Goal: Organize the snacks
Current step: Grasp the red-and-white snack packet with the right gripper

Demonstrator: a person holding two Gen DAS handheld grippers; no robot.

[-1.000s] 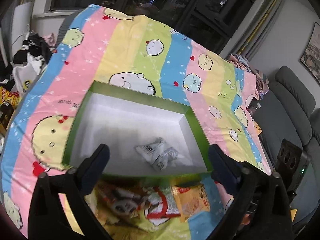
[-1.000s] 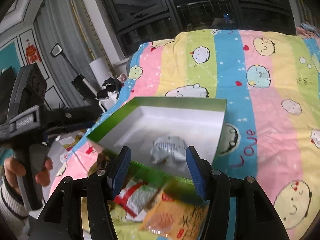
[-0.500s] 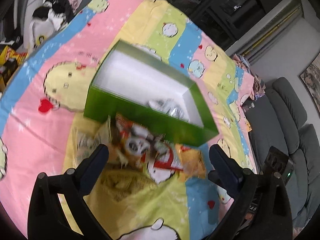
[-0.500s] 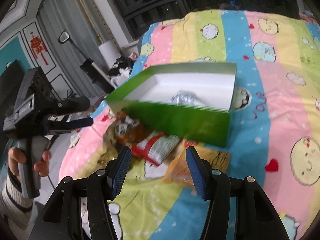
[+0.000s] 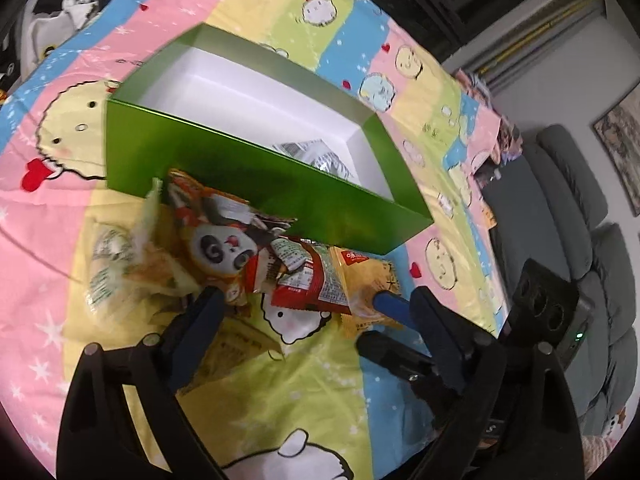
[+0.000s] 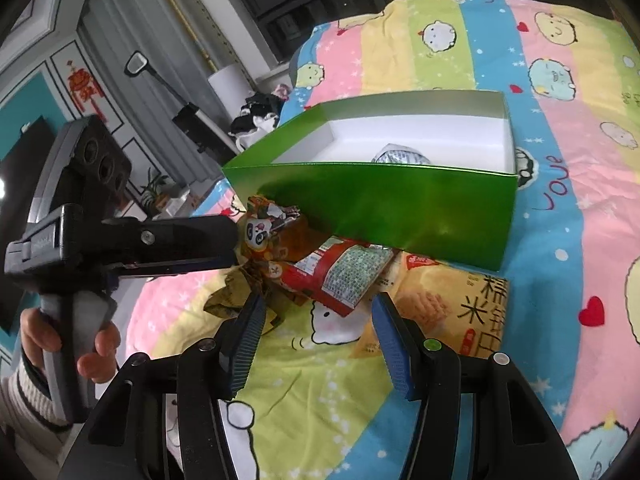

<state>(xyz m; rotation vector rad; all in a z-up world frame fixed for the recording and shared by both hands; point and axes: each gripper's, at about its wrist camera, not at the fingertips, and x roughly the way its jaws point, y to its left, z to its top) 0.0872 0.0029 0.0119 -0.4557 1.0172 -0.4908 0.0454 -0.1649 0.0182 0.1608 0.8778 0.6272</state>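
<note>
On the striped cartoon-print bedspread (image 6: 440,12), the open green cardboard box (image 5: 256,176) holds one silvery packet (image 6: 400,157); the rest wait in front, so loading looks barely begun. The left tool (image 5: 316,300), wide and just narrowing, brackets the red foil packet (image 5: 308,284), touching nothing; it must close next. The right tool (image 6: 316,332), half open and empty, hovers near the same packet.

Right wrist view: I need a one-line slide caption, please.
Open right gripper hovers over red snack packet beside glossy green cardboard box holding one silver packet.
</note>
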